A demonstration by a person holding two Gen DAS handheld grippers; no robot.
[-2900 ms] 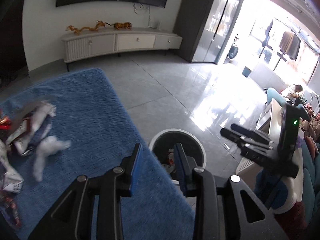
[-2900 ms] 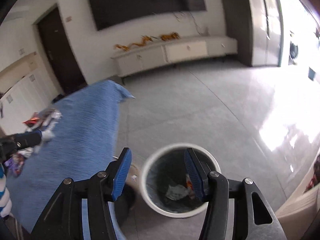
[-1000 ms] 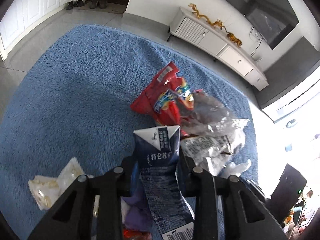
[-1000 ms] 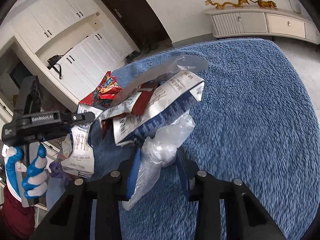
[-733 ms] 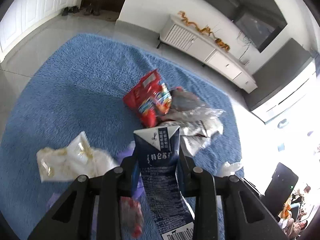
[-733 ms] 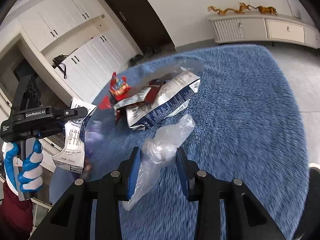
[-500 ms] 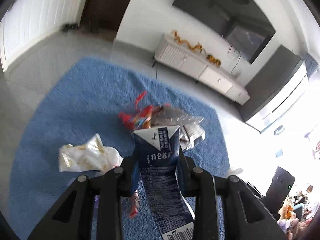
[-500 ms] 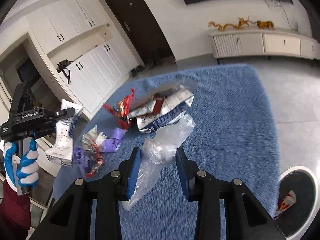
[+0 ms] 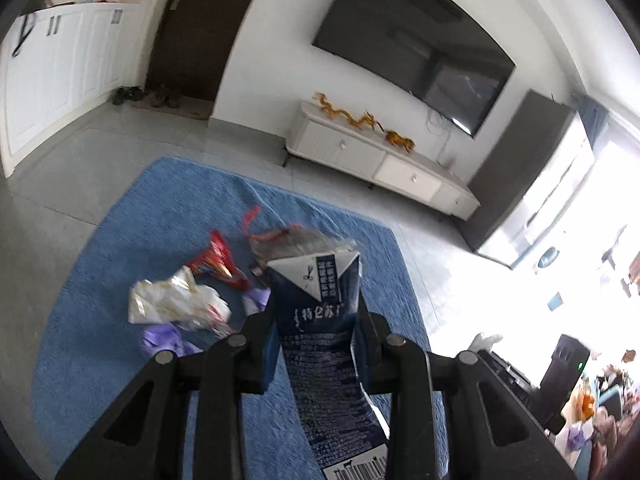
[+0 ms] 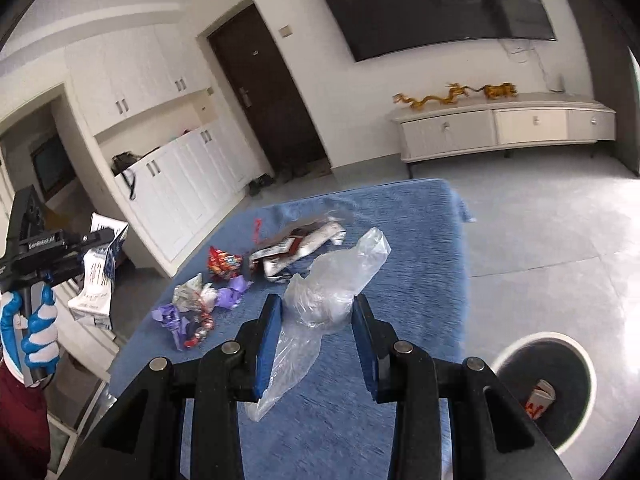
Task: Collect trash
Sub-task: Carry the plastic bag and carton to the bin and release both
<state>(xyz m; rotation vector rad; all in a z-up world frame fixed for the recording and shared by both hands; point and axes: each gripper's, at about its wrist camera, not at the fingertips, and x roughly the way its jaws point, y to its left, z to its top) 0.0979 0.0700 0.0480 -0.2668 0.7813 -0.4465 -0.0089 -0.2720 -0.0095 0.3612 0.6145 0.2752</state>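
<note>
Both claws have lifted away from the blue-covered worktop (image 10: 420,240) since a second ago, so the litter pile now sits lower and farther off in both views, and the white-rimmed trash bin (image 10: 548,384) has come into the right wrist view at the lower right. The left claw (image 9: 316,344) is clenched on a dark blue milk carton (image 9: 320,320), its flattened body running back between the fingers with a barcode at the near end. The right claw (image 10: 316,344) grips a crumpled clear plastic bag (image 10: 332,284), whose loose tail hangs below the pads. On the worktop lie a red snack wrapper (image 9: 216,264), a white and gold crumpled wrapper (image 9: 172,300), purple wrappers (image 10: 232,292) and a silver and red foil packet (image 10: 296,248), clustered close together near the middle. Inside the bin, on the floor just beside the worktop's near corner, a red and white paper cup (image 10: 540,398) is visible. In the right wrist view a blue and white gloved hand (image 10: 30,332) holds the left tool's handle at the far left, with the carton hanging from it, clear of the worktop
</note>
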